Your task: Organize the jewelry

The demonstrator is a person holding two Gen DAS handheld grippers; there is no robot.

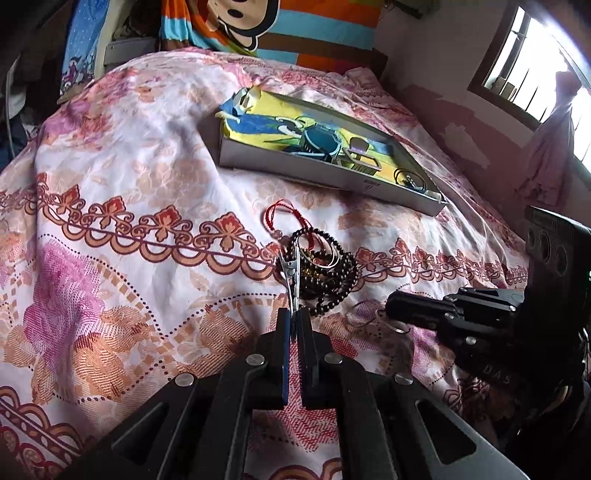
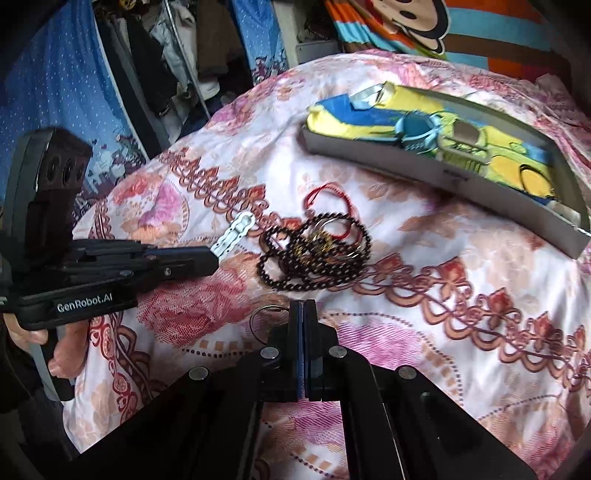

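Note:
My left gripper point(image 1: 294, 318) is shut on a silver hair clip point(image 1: 290, 275); the clip point(image 2: 236, 232) sticks out toward a tangled pile of dark bead strings point(image 1: 325, 269), thin rings and a red cord point(image 1: 286, 214) on the bedspread. My right gripper point(image 2: 303, 308) is shut on a thin metal ring point(image 2: 264, 314), just in front of the bead pile point(image 2: 317, 254). In the left wrist view the right gripper point(image 1: 391, 308) sits right of the pile with rings point(image 1: 364, 317) at its tip. A shallow grey box point(image 1: 325, 175) lined with yellow and blue cloth holds several pieces further back.
The floral bedspread point(image 1: 129, 184) covers a humped bed. A striped cartoon pillow point(image 1: 277, 29) lies at the head. A window point(image 1: 539, 74) and pink wall are on the right. Hanging clothes point(image 2: 177, 55) and a blue curtain point(image 2: 55, 92) are at the left.

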